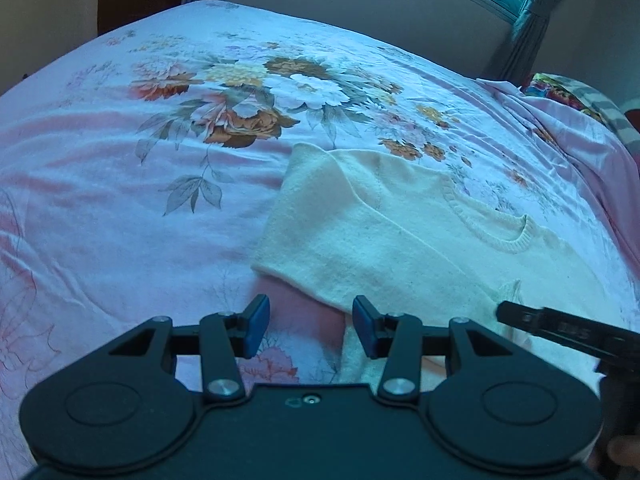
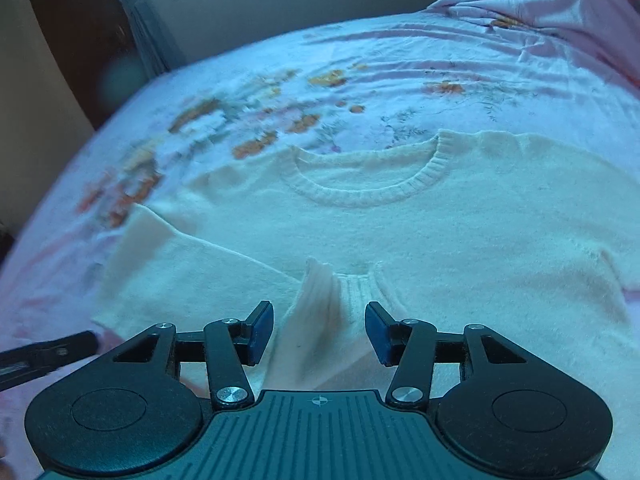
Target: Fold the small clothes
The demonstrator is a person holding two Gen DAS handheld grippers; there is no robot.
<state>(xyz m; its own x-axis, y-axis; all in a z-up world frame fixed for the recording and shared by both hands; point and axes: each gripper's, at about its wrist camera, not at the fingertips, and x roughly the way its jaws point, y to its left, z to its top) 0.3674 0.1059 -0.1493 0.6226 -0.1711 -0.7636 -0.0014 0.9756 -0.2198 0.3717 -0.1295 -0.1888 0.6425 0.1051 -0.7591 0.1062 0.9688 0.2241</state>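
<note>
A small cream knitted sweater (image 2: 400, 224) lies flat on the bed, its ribbed neckline (image 2: 368, 194) away from me; it also shows in the left wrist view (image 1: 380, 232). One sleeve is folded in across the body, and its ribbed cuff (image 2: 320, 292) stands up in a ridge. My right gripper (image 2: 319, 330) is open, its blue pads on either side of that cuff, not touching it. My left gripper (image 1: 310, 326) is open above the sweater's left sleeve edge (image 1: 296, 284) and holds nothing. The right gripper's finger shows in the left wrist view (image 1: 560, 328).
The bed is covered by a pink floral sheet (image 1: 160, 140). A rumpled pink cover (image 2: 540, 4) and a colourful cushion (image 1: 560, 92) lie at the right end. A wall, curtain (image 1: 528, 28) and window stand behind the bed.
</note>
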